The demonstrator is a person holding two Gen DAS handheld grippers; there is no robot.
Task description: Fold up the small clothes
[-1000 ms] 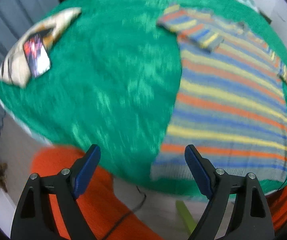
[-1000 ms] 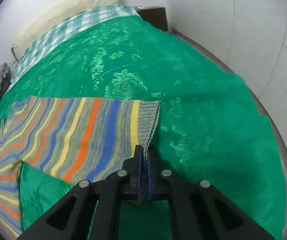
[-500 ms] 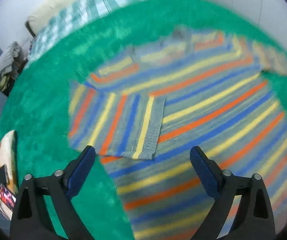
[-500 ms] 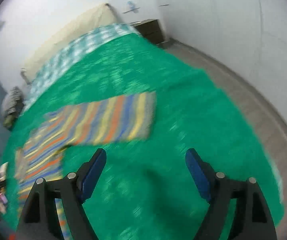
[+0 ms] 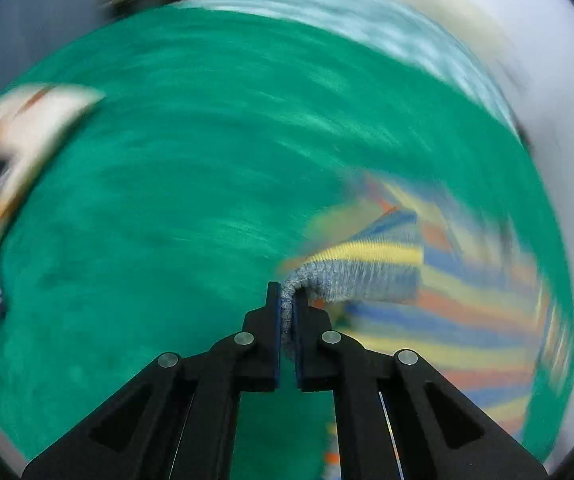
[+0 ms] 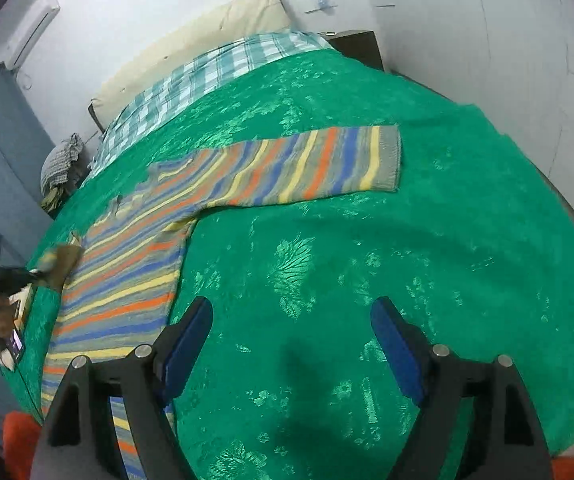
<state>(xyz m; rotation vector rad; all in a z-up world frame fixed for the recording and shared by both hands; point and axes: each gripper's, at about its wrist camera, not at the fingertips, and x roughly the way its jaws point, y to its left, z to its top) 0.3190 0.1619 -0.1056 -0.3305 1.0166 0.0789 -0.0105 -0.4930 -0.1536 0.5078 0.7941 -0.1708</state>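
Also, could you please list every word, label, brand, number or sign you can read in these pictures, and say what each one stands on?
None can be read.
Striped sweater: stripes only, no label showing.
Green bedspread: woven flowers, no lettering.
Phone at the bed's edge: screen lit, too small to read; in the left wrist view it is blurred.
Left tongs and right tongs: no markings visible.

White walls (image 6: 467, 40), green-covered bed (image 6: 407, 260), dark nightstand (image 6: 357, 46)

The sweater (image 6: 223, 184) is striped grey, blue, yellow and orange; under it, the bedspread (image 6: 367, 260) is floral-patterned green; beyond it, the sheet (image 6: 207, 76) is teal-and-white checked.
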